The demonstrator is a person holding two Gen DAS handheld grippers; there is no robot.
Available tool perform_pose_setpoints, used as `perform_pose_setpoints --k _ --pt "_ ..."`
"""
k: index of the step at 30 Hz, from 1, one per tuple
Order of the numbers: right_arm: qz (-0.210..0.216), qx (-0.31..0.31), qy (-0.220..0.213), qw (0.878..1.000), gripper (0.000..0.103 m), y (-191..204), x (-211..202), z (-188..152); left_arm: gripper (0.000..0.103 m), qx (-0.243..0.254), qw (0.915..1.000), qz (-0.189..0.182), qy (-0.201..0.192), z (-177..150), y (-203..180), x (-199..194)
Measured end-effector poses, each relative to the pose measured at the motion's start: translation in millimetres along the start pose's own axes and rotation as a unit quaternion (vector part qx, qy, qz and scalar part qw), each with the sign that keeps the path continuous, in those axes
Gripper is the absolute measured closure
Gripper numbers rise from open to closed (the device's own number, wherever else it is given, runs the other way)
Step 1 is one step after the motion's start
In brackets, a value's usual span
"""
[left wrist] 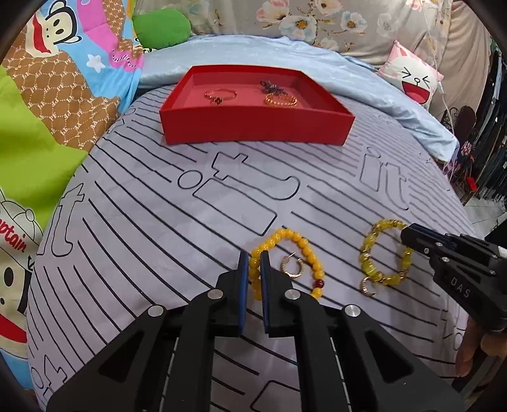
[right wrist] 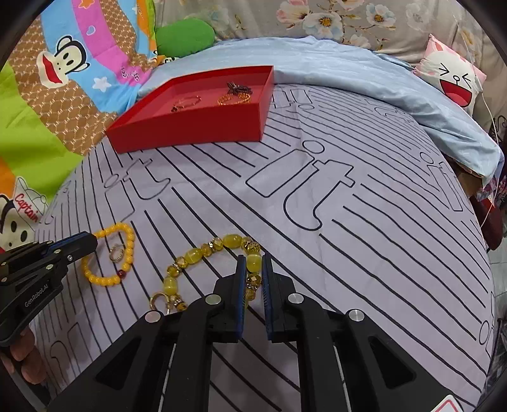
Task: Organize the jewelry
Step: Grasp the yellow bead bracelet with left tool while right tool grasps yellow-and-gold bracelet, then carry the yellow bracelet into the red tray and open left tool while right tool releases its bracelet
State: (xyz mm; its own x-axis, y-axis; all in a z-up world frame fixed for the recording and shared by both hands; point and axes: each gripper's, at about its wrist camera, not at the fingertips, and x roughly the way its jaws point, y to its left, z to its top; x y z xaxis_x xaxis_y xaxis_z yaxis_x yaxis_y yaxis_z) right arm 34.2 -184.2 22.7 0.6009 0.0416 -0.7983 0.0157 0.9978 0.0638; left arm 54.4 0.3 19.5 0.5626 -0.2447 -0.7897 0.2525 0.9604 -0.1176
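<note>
My left gripper [left wrist: 255,258] is shut on the left side of a yellow round-bead bracelet [left wrist: 286,234] that lies on the striped bedsheet. A gold hoop earring [left wrist: 293,267] rests inside its loop. To the right lies a yellow crystal-bead bracelet [left wrist: 369,253] with a small gold ring [left wrist: 367,286] at its lower end. My right gripper [right wrist: 253,260] is shut on that crystal-bead bracelet [right wrist: 193,258] at its right side. Further back sits the red tray [left wrist: 253,126], holding a gold bangle [left wrist: 220,95], a twisted gold bracelet [left wrist: 280,99] and a dark chain [left wrist: 272,85].
The grey striped sheet [left wrist: 158,222] lies on a bed. A blue blanket [left wrist: 380,85] is bunched behind the tray. A cartoon quilt [left wrist: 63,79] lies at the left, a green cushion [left wrist: 161,28] at the back, and a cat pillow [left wrist: 412,79] at the right.
</note>
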Motion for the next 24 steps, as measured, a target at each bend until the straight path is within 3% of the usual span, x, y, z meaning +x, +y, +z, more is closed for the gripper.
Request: perform_pose_setpoints --k 14,24 --pt "0.035 -0.002 -0.057 0.998 0.094 12.0 -46.5 34.6 0.096 0.01 0.9976 -0.063 -0.026 40.2 -22.1 -42.9" --pt "0.035 -0.002 -0.093 0.995 0.094 7.4 -63.4 69.4 0.096 0.017 0.9961 -0.055 -0.066 84.9 -18.0 -57.5"
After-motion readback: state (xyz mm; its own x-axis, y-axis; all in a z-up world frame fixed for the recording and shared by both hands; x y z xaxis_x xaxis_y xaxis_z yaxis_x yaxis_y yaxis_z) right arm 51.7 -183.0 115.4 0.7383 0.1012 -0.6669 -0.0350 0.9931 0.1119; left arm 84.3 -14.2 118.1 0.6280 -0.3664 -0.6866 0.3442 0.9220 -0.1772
